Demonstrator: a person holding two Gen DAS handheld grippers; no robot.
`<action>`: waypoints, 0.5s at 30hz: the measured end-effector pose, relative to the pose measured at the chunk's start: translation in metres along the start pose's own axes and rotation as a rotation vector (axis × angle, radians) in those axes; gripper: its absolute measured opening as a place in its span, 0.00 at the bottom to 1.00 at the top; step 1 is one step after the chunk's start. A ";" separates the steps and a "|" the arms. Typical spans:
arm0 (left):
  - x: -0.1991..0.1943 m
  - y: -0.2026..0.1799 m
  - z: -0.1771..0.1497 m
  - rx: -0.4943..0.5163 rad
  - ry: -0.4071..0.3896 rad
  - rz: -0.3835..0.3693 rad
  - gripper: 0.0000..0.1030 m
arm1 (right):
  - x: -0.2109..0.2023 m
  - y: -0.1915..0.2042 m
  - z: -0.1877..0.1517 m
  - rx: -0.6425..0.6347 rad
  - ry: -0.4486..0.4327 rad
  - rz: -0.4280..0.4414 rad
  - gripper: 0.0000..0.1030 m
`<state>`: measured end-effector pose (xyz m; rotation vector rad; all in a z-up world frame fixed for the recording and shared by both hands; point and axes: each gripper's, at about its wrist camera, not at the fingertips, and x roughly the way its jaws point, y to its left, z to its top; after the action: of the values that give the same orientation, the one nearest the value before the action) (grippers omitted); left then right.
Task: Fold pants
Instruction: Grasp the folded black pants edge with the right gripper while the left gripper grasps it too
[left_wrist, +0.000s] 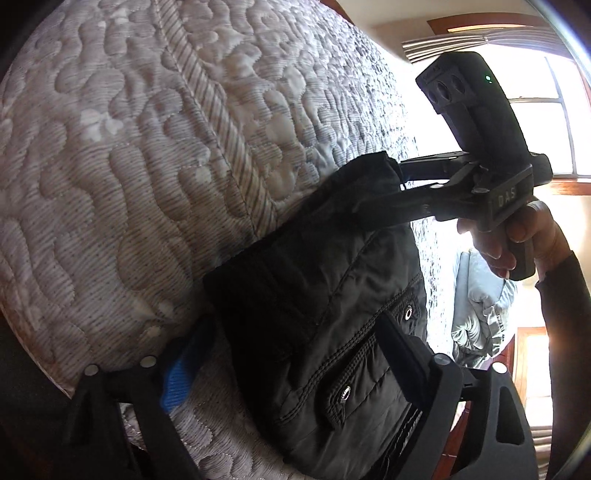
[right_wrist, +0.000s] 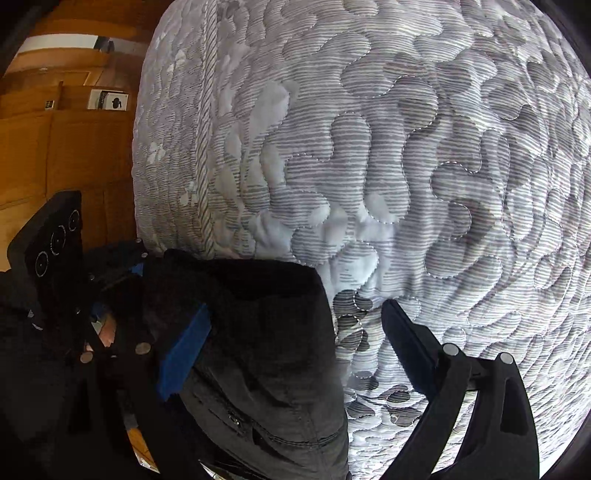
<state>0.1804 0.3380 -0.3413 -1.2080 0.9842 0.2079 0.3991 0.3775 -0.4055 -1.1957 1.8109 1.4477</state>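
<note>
1. Left wrist view: black pants (left_wrist: 325, 325) lie on the quilted mattress (left_wrist: 129, 166) near its edge. Snaps and a stitched pocket flap show, so this looks like the waist or pocket end.
2. Step in hand, my read: a fold is underway. Both grippers are at one end of the bundle, placed as if to lift or carry that end over.
3. Left gripper (left_wrist: 295, 365): fingers stand wide apart. The fabric sits between them, and the right-hand finger (left_wrist: 406, 350) lies against the cloth. No pinch visible; I judge it open around the pants.
4. Right gripper (left_wrist: 400, 181), seen from the left wrist view: both fingers run into a bunched corner of fabric. Tips are buried, so I cannot tell whether it grips.
5. Right wrist view: right gripper (right_wrist: 295, 343) looks spread wide. The blue-padded finger (right_wrist: 184, 358) touches dark cloth; the other finger (right_wrist: 413, 343) is over bare mattress.
6. Left gripper (right_wrist: 110, 280) shows at the far left, beside the pants (right_wrist: 258, 350).
7. Next move calls for closing on the edge layers before lifting, then laying the end squarely. Slippery fabric may slide.
</note>
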 end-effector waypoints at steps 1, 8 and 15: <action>-0.002 0.003 0.002 -0.006 0.006 0.004 0.77 | -0.002 0.001 0.001 -0.008 0.004 0.004 0.90; -0.006 0.011 0.011 0.007 0.027 0.025 0.53 | -0.003 0.015 0.011 -0.039 0.028 -0.015 0.77; -0.021 0.021 0.017 0.040 0.019 0.007 0.38 | -0.003 0.032 0.018 -0.069 0.040 -0.031 0.42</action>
<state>0.1638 0.3677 -0.3405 -1.1719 1.0050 0.1817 0.3707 0.3970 -0.3926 -1.2903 1.7738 1.4890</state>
